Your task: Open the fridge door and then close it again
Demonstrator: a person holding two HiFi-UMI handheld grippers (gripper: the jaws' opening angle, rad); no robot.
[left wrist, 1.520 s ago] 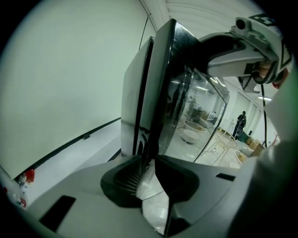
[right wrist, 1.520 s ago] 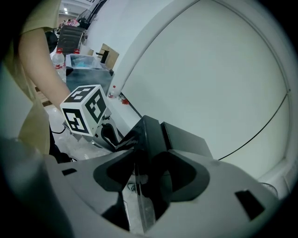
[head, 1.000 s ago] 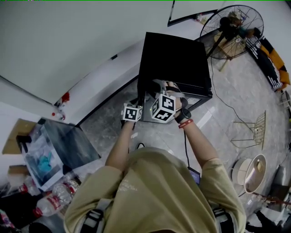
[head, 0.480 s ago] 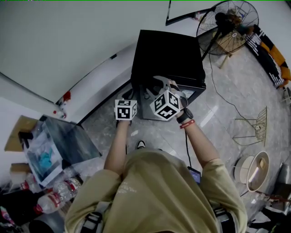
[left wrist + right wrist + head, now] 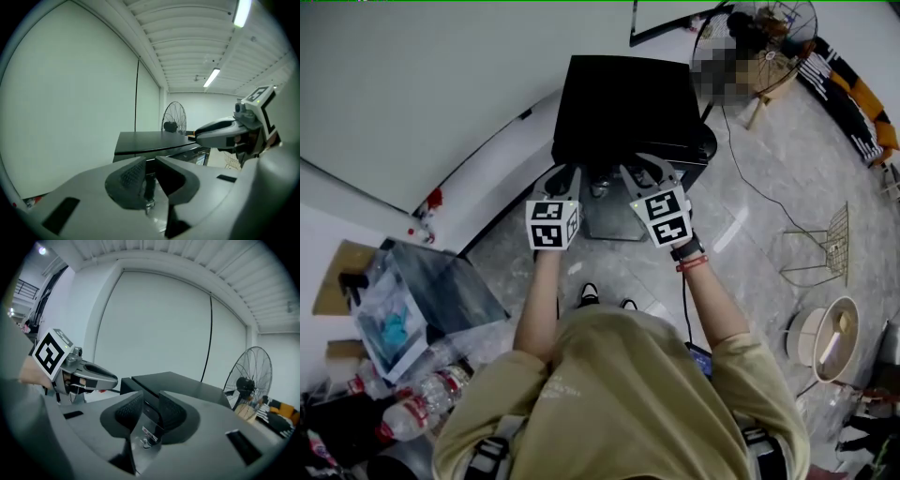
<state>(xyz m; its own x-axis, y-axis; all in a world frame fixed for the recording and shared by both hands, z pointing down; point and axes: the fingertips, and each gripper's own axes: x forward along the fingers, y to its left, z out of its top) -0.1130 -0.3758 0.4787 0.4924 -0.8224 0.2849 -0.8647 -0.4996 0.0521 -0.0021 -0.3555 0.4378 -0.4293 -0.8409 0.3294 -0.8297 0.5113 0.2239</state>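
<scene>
Fridge (image 5: pixel 628 103), at twelve o'clock, appears shut; left gripper (image 5: pixel 565 175) and right gripper (image 5: pixel 641 172) are held slightly apart, empty, jaws just narrowed. If opening remains, the door edge must be caught.

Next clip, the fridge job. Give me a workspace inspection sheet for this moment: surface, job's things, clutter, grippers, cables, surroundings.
Surface: grey marbled floor; no table seen.
Job's things: black fridge against the white wall; no door seen swung out.
Clutter: plastic bottles and an open box at lower left; wire rack and round tub at right.
Grippers: left gripper and right gripper held side by side in front of the fridge; both have just been closing, a gap remains, nothing gripped.
Cables: thin cable across the floor from the fridge's right side.
Surroundings: standing fan beyond the fridge.
</scene>
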